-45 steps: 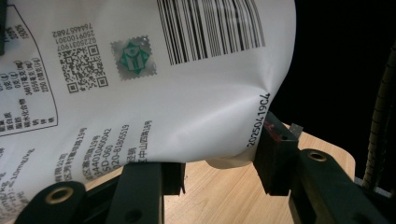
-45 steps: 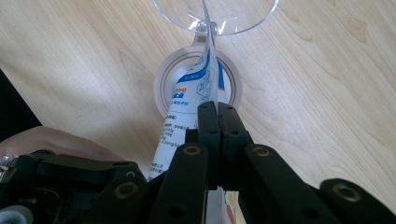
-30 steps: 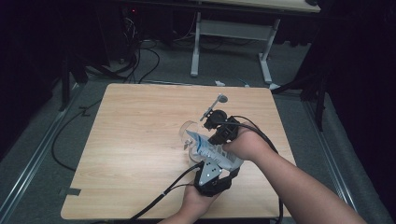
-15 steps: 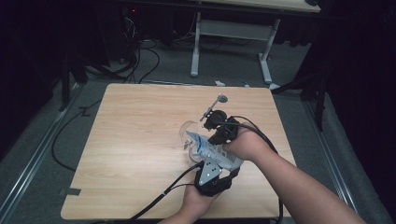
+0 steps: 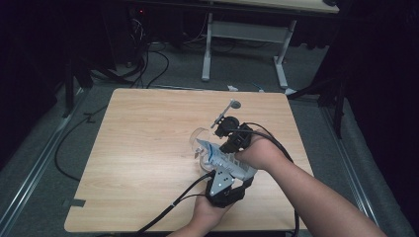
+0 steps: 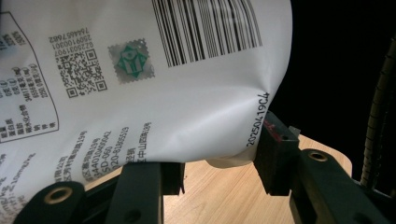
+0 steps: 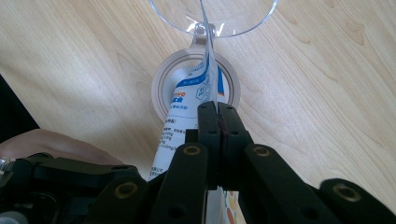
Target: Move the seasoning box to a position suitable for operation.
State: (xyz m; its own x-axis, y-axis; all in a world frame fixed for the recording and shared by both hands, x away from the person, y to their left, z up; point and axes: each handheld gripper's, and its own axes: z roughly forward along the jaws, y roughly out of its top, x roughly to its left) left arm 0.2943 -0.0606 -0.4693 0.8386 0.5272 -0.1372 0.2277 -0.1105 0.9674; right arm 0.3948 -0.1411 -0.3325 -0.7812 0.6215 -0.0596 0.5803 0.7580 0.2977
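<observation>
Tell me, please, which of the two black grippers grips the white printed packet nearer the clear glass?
The right gripper, shut on the white printed packet's edge just short of the clear glass; the left gripper holds the packet's other end.

The white packet [image 6: 154, 93] bears a barcode, a QR code and "20250419C4"

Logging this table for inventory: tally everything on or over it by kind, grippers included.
Printed white pouch: 1
Clear stemmed glass: 1
Grippers: 2, left gripper and right gripper
Total: 4
</observation>
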